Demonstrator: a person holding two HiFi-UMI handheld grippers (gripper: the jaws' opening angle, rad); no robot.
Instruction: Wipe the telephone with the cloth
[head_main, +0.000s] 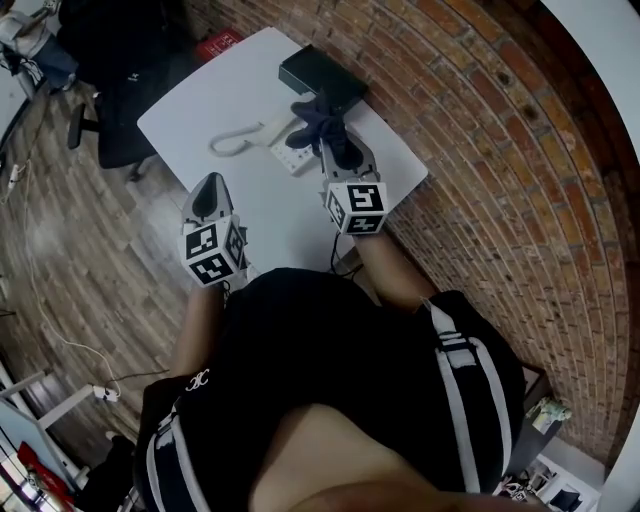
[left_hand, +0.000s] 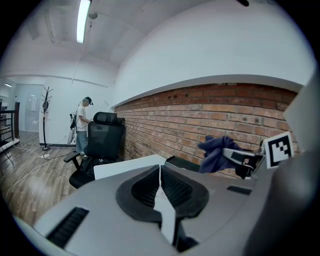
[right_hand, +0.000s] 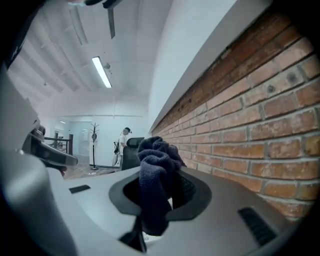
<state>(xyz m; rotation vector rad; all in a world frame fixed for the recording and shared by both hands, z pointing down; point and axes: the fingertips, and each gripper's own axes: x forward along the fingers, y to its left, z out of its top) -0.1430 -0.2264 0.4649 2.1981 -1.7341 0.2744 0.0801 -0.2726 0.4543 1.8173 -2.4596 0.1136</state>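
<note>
Cloth in the right tongs, held over the telephone

The right tongs (head_main: 322, 132) pinch a dark blue cloth (head_main: 312, 116), which bunches above the jaws and hangs below them in the right gripper view. The left tongs (head_main: 210, 188) are pressed together on nothing and sit nearer the person, to the left of the right pair and well apart from the work. The white telephone (head_main: 285, 145) lies on the white table (head_main: 190, 110) just beneath and to the left of the right tongs' tips. Its handset and cord trail further left, and a black box (head_main: 322, 78) sits just beyond the tips. I cannot tell whether the cloth touches the telephone. In my judgement the cloth is already taken up and the wiping is barely begun or yet to come, since nothing on the telephone shows it has been wiped
</note>
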